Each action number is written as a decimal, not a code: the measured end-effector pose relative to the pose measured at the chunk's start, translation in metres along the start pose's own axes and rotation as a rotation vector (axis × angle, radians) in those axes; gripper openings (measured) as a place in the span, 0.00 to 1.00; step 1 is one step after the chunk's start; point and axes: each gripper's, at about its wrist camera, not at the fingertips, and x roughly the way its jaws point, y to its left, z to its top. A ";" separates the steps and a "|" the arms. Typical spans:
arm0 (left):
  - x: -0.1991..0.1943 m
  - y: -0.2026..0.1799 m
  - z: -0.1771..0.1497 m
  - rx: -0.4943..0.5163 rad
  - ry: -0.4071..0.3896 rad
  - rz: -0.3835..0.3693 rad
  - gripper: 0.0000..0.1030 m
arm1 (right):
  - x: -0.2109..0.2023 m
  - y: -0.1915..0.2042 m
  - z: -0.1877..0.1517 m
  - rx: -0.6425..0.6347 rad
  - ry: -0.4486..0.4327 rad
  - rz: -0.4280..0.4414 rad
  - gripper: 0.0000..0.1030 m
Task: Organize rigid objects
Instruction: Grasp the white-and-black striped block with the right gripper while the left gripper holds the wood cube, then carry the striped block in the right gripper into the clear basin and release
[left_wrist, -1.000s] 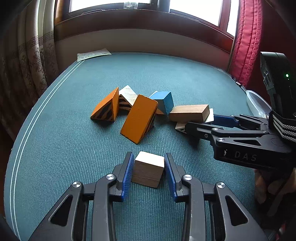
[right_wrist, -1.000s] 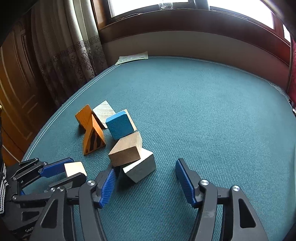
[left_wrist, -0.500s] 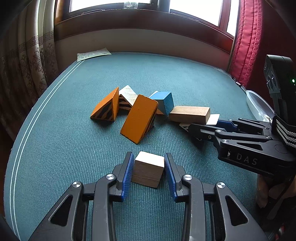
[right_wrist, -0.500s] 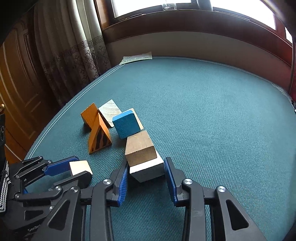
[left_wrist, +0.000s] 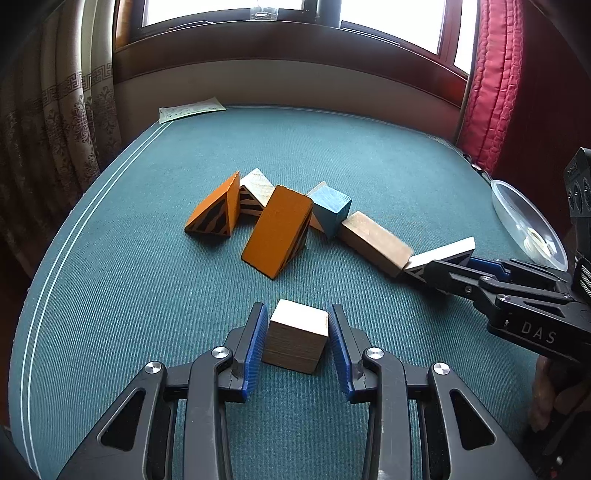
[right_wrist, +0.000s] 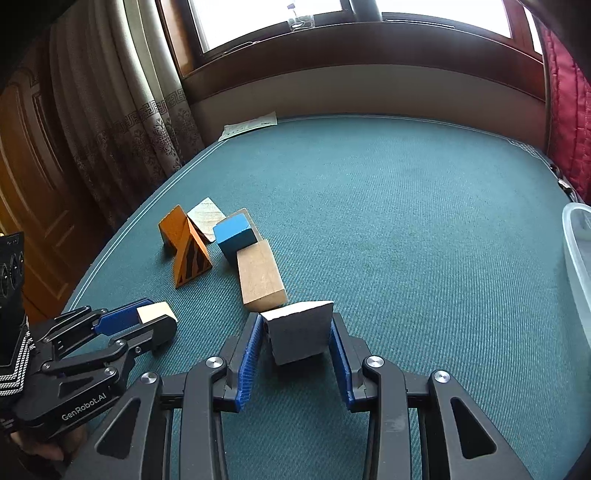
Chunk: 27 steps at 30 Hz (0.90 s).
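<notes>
The left gripper (left_wrist: 295, 341) clamps a pale square wooden cube (left_wrist: 297, 339) between blue pads; the right gripper (right_wrist: 297, 341) grips a tilted white-faced wooden block (right_wrist: 299, 330).

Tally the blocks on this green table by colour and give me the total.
Orange wedges: 2
Blue block: 1
Brown block: 1
Pale or white: 4 (pale cube in the left gripper, white block in the right gripper, pale wedge, half-hidden piece behind the blue one)
Total: 8
</notes>
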 end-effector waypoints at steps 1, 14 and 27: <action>0.000 -0.001 -0.001 -0.001 0.001 0.001 0.34 | -0.002 -0.001 -0.001 0.003 -0.003 -0.001 0.37; -0.002 -0.005 -0.007 -0.004 0.006 0.056 0.35 | -0.002 -0.005 -0.011 0.028 0.003 -0.004 0.36; 0.000 -0.006 -0.011 -0.014 0.026 0.120 0.79 | -0.002 -0.006 -0.012 0.035 -0.003 0.016 0.43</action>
